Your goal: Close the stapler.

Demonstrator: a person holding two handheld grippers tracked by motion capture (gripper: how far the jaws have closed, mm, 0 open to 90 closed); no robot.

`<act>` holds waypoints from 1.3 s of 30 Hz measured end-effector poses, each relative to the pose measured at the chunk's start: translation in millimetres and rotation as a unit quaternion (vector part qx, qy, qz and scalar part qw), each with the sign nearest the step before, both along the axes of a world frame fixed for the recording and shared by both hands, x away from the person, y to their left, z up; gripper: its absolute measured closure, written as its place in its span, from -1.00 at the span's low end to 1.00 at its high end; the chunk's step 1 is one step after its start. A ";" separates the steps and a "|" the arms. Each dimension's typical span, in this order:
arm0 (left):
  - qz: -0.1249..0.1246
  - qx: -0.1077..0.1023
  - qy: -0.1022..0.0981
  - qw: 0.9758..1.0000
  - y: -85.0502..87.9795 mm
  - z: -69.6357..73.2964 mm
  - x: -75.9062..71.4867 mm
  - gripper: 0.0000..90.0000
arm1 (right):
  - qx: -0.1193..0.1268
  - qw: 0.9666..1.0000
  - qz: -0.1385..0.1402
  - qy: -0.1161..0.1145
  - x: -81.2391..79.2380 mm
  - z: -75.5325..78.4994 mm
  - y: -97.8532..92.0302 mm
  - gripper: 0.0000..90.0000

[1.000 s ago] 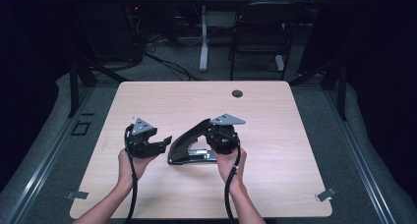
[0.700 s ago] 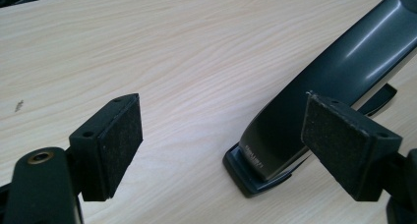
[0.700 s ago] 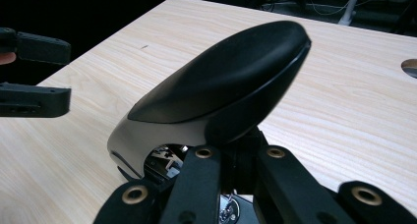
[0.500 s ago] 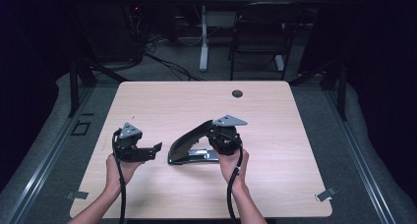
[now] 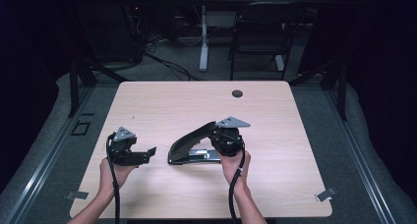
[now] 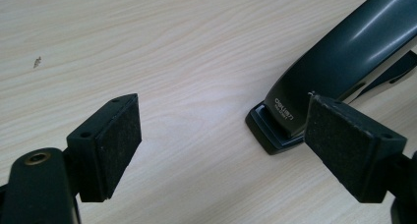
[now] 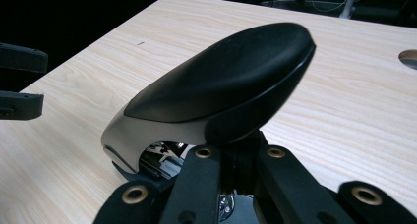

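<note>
Staplers: one, a black stapler (image 5: 192, 146) with its top arm raised, lying on the table.
Grippers: two, a left gripper (image 5: 147, 153) and a right gripper (image 5: 220, 143), one in each hand.
Hands: two, left hand (image 5: 112, 171) and right hand (image 5: 236, 164).
Tables: one wooden table (image 5: 196, 98).
Cable holes in the tabletop: one round grommet (image 5: 237, 93).
Chairs behind the table: one dark chair (image 5: 260, 32).
</note>
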State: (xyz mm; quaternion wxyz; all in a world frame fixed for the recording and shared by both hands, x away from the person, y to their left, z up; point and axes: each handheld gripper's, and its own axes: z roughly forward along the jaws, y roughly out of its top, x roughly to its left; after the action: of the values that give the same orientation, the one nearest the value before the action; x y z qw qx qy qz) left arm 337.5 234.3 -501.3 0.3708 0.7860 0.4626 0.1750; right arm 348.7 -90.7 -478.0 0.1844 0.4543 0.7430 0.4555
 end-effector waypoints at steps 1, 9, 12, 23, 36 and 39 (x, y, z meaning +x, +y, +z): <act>0.000 0.001 0.000 1.000 -0.2 -0.5 0.0 -0.67 | -0.002 1.000 0.001 0.002 0.0 -0.7 -1.3 1.00; -0.003 0.005 0.004 1.000 0.2 -2.6 0.7 -0.67 | 0.006 1.000 -0.005 0.012 0.3 -11.4 -8.5 1.00; -0.003 0.006 0.004 1.000 -0.4 -3.0 0.7 -0.67 | 0.008 1.000 -0.008 0.015 0.4 -16.7 -11.1 1.00; -0.005 0.008 0.005 1.000 0.3 -4.9 0.9 -0.67 | 0.013 0.999 -0.026 0.019 0.9 -32.8 -19.9 1.00; -0.009 0.010 0.006 1.000 -0.8 -6.2 1.2 -0.67 | 0.034 0.999 -0.032 0.026 2.7 -49.3 -29.2 0.98; -0.011 0.011 0.008 1.000 -1.3 -6.4 1.4 -0.67 | 0.043 0.998 -0.036 0.021 2.5 -53.2 -29.5 0.98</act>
State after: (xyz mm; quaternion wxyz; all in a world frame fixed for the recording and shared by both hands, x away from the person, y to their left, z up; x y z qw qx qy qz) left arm 338.9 233.0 -507.7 0.3605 0.7966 0.4545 0.1699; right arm 351.2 -120.2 -531.2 0.1649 0.4976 0.7099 0.4704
